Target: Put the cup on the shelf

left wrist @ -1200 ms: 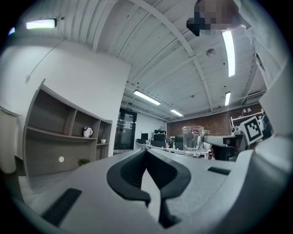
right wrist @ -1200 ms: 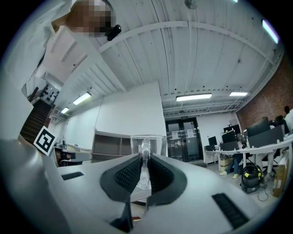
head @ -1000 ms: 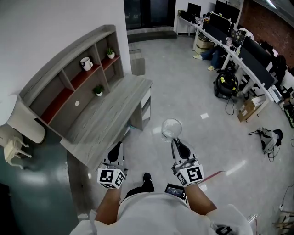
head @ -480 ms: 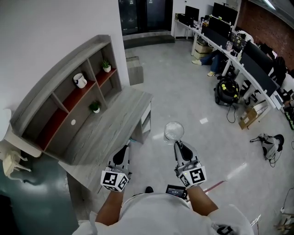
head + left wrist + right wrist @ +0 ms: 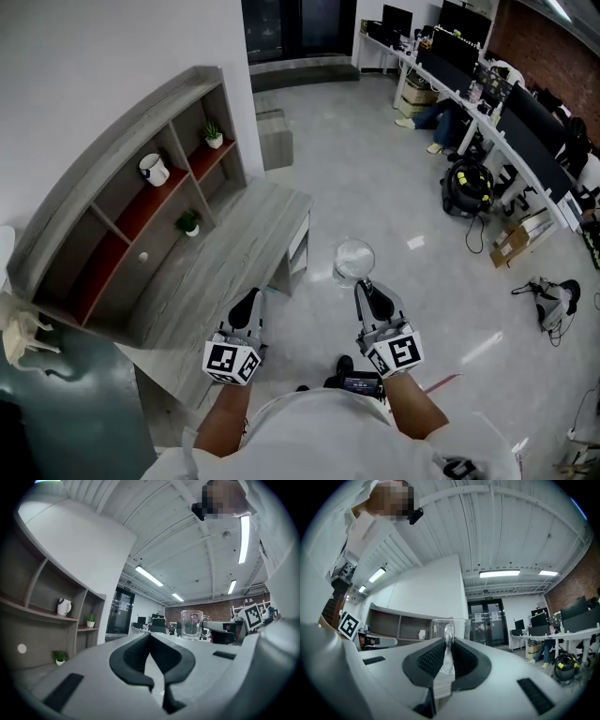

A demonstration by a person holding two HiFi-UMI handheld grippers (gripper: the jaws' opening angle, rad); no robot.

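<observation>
A clear glass cup [image 5: 353, 260] hangs over the floor, right of the desk, with my right gripper [image 5: 367, 289] shut on its handle. In the right gripper view the glass handle [image 5: 448, 654] is pinched between the dark pads, and the cup's body [image 5: 459, 626] rises just beyond them. The grey shelf [image 5: 112, 202] with red-lined boards stands on the desk at the left, well away from the cup. My left gripper [image 5: 247, 304] hovers over the desk's near corner, shut with nothing in it [image 5: 152, 653]. From there the cup [image 5: 192, 624] shows off to the right.
On the shelf stand a white mug [image 5: 153, 169] and two small potted plants [image 5: 214, 137] [image 5: 189, 222]. The grey desk [image 5: 225, 262] runs beneath it. Office desks with monitors [image 5: 487, 103], a black bag [image 5: 466, 183] and cables lie far right.
The view has closed in on the desk and shelf, which now sit lower and nearer. Both grippers keep their pose, and the right one still holds the cup.
</observation>
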